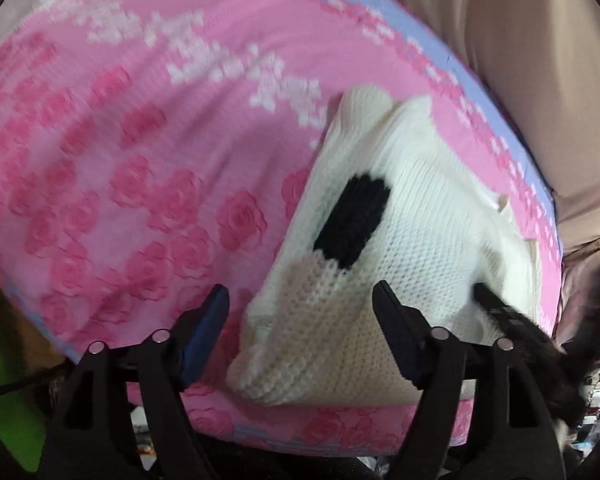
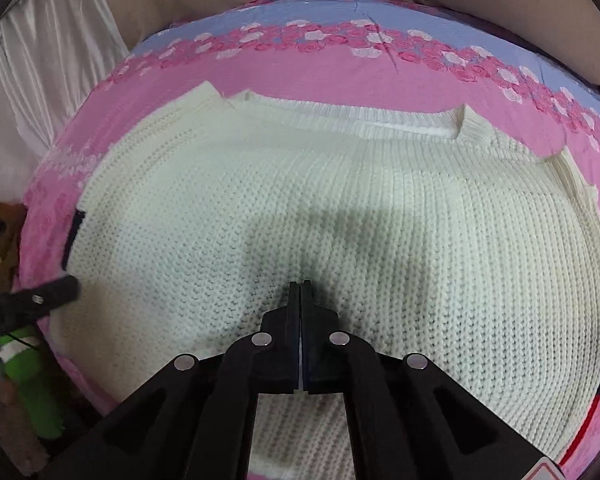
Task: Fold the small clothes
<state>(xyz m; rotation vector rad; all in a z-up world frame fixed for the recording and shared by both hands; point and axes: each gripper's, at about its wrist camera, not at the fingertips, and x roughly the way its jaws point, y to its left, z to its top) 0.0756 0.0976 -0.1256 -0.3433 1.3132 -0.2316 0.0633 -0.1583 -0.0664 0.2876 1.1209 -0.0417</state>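
Cream knit sweater (image 2: 340, 208) is laid flat on the pink rose-print cover (image 1: 120, 160); left tool (image 1: 300, 316) is held released over its edge, right tool (image 2: 300, 292) clenched empty above it

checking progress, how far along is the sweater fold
Done: the white knit sweater lies on the pink floral cover, sides apparently folded in. In hand: nothing; the right gripper is shut over the knit, and the left gripper is open above its edge. Left: folding the body over.
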